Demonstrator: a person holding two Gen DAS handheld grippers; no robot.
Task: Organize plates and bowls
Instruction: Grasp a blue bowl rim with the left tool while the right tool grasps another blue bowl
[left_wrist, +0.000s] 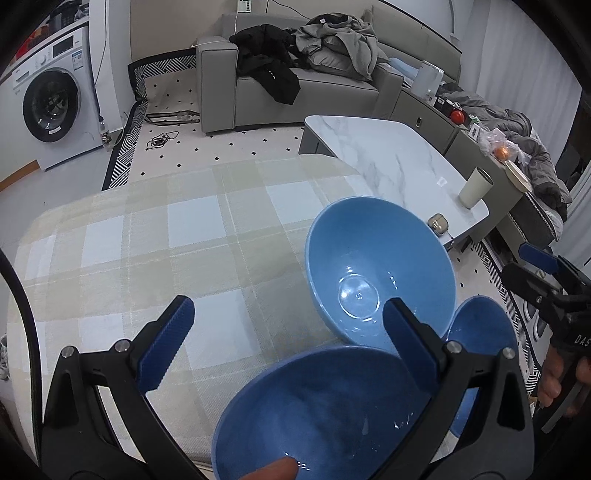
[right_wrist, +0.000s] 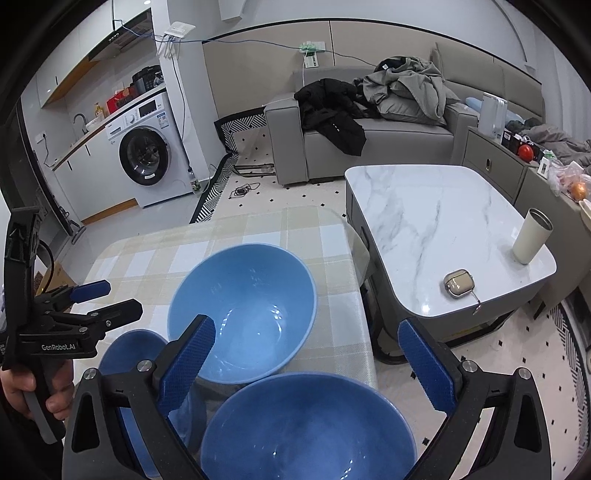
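A light blue bowl (left_wrist: 380, 269) stands upright on the checked tablecloth (left_wrist: 147, 240); it also shows in the right wrist view (right_wrist: 243, 310). A darker blue bowl (left_wrist: 317, 413) sits nearest the camera, also in the right wrist view (right_wrist: 306, 428). A third dark blue dish (left_wrist: 480, 325) lies beside them, also in the right wrist view (right_wrist: 125, 354). My left gripper (left_wrist: 288, 328) is open and empty above the near bowl and cloth. My right gripper (right_wrist: 306, 354) is open and empty over the two bowls. Each gripper shows in the other's view (left_wrist: 535, 269) (right_wrist: 107, 295).
A white marble coffee table (right_wrist: 424, 229) stands right of the checked table, with a cream tumbler (right_wrist: 532, 240) and an earbud case (right_wrist: 460, 282). A grey sofa (right_wrist: 369, 140) with clothes is behind. A washing machine (right_wrist: 147, 155) stands at the left.
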